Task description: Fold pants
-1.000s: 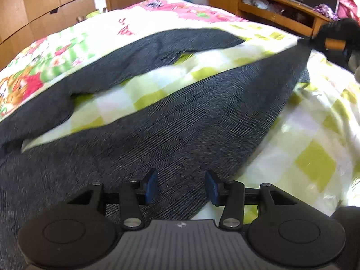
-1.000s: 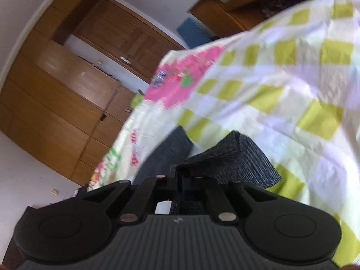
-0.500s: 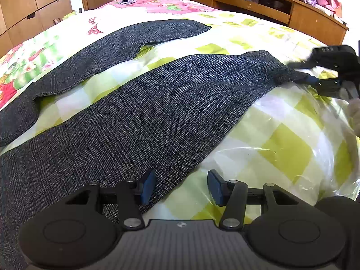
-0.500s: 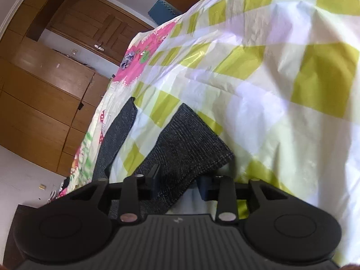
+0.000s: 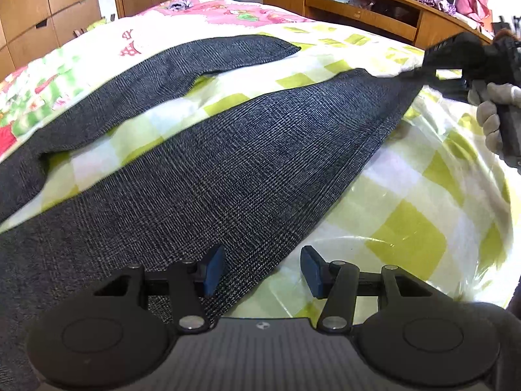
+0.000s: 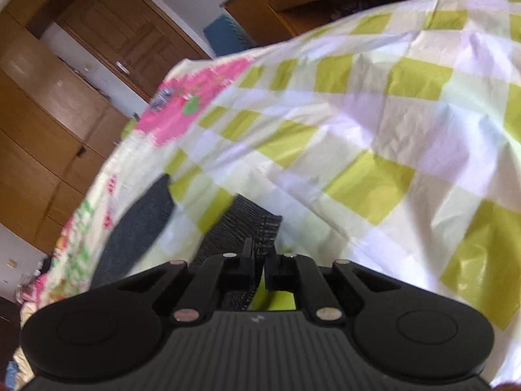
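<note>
Pants [image 5: 228, 163] spread on bed [image 5: 407, 195] | left gripper [image 5: 262, 268] fingers apart | right gripper [image 6: 259, 268] apparently pinching hem

Hardly any writing can be read. Red marks on the bedsheet [image 5: 130, 44], in the upper left of the left wrist view, are too blurred to make out. Each claw body carries a small pale emblem at lower centre, without legible letters.

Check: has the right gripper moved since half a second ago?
Yes. In the left wrist view the right gripper, jaws shut on the dark grey woven pants at the hem, has risen toward the wooden TV cabinet, lifting that leg end.
</note>
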`<state>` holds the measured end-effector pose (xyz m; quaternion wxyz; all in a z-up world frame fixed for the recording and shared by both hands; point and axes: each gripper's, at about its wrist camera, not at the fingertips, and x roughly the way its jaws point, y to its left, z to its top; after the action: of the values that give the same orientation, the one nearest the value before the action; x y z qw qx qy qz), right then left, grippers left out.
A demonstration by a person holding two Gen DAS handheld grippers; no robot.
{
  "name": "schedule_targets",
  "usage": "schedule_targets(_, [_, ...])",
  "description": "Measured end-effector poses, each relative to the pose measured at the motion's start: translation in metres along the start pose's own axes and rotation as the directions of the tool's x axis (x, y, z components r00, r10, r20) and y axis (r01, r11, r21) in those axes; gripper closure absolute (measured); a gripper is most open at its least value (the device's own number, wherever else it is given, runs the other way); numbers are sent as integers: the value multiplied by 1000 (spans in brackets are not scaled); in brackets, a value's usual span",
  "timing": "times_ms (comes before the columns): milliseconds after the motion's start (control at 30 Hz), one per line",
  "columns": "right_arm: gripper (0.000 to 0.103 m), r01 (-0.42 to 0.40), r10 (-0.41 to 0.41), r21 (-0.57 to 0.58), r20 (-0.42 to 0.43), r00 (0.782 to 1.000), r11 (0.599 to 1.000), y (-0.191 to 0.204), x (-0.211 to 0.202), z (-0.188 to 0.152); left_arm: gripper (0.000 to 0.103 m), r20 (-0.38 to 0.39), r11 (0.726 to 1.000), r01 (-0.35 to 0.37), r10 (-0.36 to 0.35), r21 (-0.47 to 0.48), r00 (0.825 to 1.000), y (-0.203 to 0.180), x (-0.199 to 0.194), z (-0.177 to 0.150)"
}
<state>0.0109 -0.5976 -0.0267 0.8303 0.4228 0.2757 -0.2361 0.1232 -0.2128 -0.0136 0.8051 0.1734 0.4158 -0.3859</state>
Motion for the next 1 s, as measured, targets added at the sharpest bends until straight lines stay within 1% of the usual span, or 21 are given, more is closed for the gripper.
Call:
schedule_targets(33, [93, 45, -46, -44, -29, 999, 998, 2, 6, -2, 39, -8, 1000, 9, -9, -6, 1000, 2, 2, -1])
schedule_targets(67, [91, 81, -84, -90, -25, 996, 993, 6, 5, -6, 39, -14, 1000, 14, -14, -14, 1000, 4, 2, -3])
schedule_targets(100, [90, 123, -123, -134, 11, 992, 983, 11, 0, -10, 39, -13, 1000, 14, -15, -20, 1000, 6, 0, -5])
schedule_targets(133, [84, 173, -163, -177, 66, 984, 969, 17, -7, -13, 39, -8, 1000, 11, -11, -24, 1000, 10, -5, -9])
schedule_targets(167, [79, 235, -211, -219, 130, 969, 947, 23, -15, -16, 39, -1, 1000, 4, -4, -29, 1000, 13, -10, -12])
schedule_targets(200, [77, 282, -244, -247, 174, 954, 927, 29, -21, -18, 39, 6, 999, -5, 5, -36, 1000, 18, -17, -16])
schedule_targets(233, [77, 307, -258, -275, 202, 945, 911, 34, -25, -20, 39, 13, 999, -16, 16, -44, 1000, 24, -24, -20])
schedule_targets(267, [77, 297, -239, -313, 211, 948, 902, 41, -31, -23, 39, 19, 998, -31, 32, -52, 999, 31, -31, -24])
schedule_targets(333, [77, 225, -169, -402, 169, 971, 888, 62, -33, -36, 38, 34, 995, -75, 77, -67, 996, 47, -45, -33])
schedule_targets(400, [77, 115, -87, -476, 81, 993, 872, 85, -26, -55, 38, 33, 986, -129, 133, -107, 991, 68, -57, -47])
schedule_targets(433, [76, 53, -46, -492, 27, 999, 869, 94, -20, -65, 38, 26, 978, -153, 158, -139, 987, 80, -62, -53])
schedule_targets(467, [74, -10, -8, -504, -33, 999, 864, 104, -13, -77, 38, 24, 969, -176, 182, -174, 983, 93, -68, -61])
schedule_targets(500, [70, -41, 1, -509, -78, 997, 860, 113, -4, -88, 38, 22, 958, -200, 209, -203, 978, 105, -73, -69])
schedule_targets(533, [68, -47, -15, -512, -117, 993, 858, 119, 7, -99, 37, 13, 947, -228, 238, -227, 971, 115, -77, -77])
schedule_targets(600, [67, -35, -73, -512, -188, 979, 858, 125, 27, -113, 34, -43, 921, -281, 280, -271, 959, 137, -78, -96])
schedule_targets(633, [67, -10, -106, -528, -189, 976, 849, 129, 32, -119, 32, -58, 910, -289, 285, -295, 957, 147, -80, -107])
schedule_targets(700, [65, 13, -136, -559, -179, 974, 829, 140, 30, -120, 32, -52, 901, -270, 269, -340, 962, 163, -93, -123])
schedule_targets(767, [65, -4, -116, -577, -172, 978, 817, 155, 21, -118, 32, -48, 893, -285, 287, -348, 957, 171, -107, -132])
schedule_targets(867, [65, -42, -73, -663, -144, 987, 747, 190, 8, -125, 32, -28, 889, -322, 331, -325, 943, 178, -122, -138])
schedule_targets(967, [61, -138, -26, -700, -218, 976, 700, 222, 12, -144, 32, -17, 875, -345, 361, -339, 932, 192, -132, -141])
schedule_targets(1000, [57, -157, -26, -715, -238, 971, 681, 232, 17, -152, 32, -21, 869, -357, 373, -343, 928, 197, -133, -142])
